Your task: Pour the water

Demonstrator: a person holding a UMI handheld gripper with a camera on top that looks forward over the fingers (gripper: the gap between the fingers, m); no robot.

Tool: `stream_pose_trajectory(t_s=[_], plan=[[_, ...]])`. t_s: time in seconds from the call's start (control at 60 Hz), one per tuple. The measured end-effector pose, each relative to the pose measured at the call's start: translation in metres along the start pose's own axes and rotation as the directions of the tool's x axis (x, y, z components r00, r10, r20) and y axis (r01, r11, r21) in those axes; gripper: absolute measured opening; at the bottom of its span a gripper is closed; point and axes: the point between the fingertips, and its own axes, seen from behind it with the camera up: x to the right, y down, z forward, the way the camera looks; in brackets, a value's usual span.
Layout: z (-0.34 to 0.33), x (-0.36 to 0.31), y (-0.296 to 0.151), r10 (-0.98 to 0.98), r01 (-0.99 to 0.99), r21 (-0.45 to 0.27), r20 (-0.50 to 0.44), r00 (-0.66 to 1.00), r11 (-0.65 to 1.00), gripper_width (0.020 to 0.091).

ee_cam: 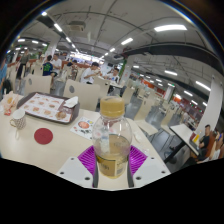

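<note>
- A clear bottle (112, 140) with a yellow cap is standing upright between the gripper (112, 160) fingers, its lower half holding pale liquid.
- Both purple pads (88, 158) are pressing against the bottle's sides, so the jaws are closed on it.
- The bottle is sitting near the front edge of a white table (40, 150), whose rim is curving away to either side of the fingers.
- To the left, a red disc (43, 135) is lying flat on the table, well apart from the bottle, with bare tabletop between them.
- Farther back, a tray (46, 106) is holding small items, and a cup (17, 118) is standing beside it.
- Beyond the table, people (92, 72) are sitting at desks in a large hall, with strip lights (170, 27) glowing across the ceiling.
</note>
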Motion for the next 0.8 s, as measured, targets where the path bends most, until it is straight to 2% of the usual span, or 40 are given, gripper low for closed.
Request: stream_pose_trajectory(t_s=[0.083, 0.2, 0.3, 0.417, 0.533, 0.667, 0.733, 0.8], plan=[[-0.002, -0.005, -0.049, -0.156, 0.159, 0.028, -0.089, 0.984, 0.987, 0.0389], [0.001, -0.045, -0.113, -0.410, 0.426, 0.033, -0.215, 0.886, 0.904, 0.0392], [0.005, -0.095, -0.160, -0.623, 0.657, 0.021, -0.296, 0.724, 0.754, 0.0391], [0.007, -0.162, -0.195, -0.806, 0.865, 0.013, -0.356, 0.472, 0.501, 0.0392], [0.017, -0.225, -0.203, -0.897, 0.975, 0.000, -0.390, 0.206, 0.224, 0.0392], [0.032, -0.271, -0.183, -0.922, 0.997, -0.034, -0.380, -0.074, -0.065, 0.0391], [0.038, -0.281, -0.171, -0.921, 0.988, -0.047, -0.359, -0.153, -0.145, 0.0391], [0.045, -0.284, -0.161, -0.929, 0.987, -0.041, -0.335, -0.160, -0.155, 0.0390]])
